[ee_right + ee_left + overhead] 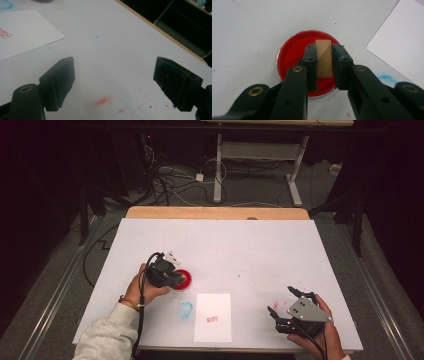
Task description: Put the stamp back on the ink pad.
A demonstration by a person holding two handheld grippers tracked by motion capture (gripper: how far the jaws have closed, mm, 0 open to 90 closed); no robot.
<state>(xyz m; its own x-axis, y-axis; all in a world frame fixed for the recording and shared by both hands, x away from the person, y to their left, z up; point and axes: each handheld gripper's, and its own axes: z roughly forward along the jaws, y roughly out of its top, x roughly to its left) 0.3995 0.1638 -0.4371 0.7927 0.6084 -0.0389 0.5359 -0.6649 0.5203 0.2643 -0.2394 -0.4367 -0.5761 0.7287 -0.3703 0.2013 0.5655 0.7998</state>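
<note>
A: What's in the red dish (pixel 294 53)?
B: Red ink, with a wooden stamp block (pixel 323 58) gripped over it by the left gripper (pixel 324 53).
A: The right gripper (pixel 113 82)?
B: Fingers spread wide, empty, above the white surface (pixel 260 250).

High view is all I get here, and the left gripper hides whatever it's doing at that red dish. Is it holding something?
Observer: Yes. In the left gripper view, the left gripper is shut on a small wooden block, over the red dish.
Operator: What colour is inside the dish?
Observer: Solid red across the whole inside, like ink or paint.
Operator: And the right gripper, is anything in it?
Observer: No. The right gripper is open, with bare table between its jaws and red smears there.
</note>
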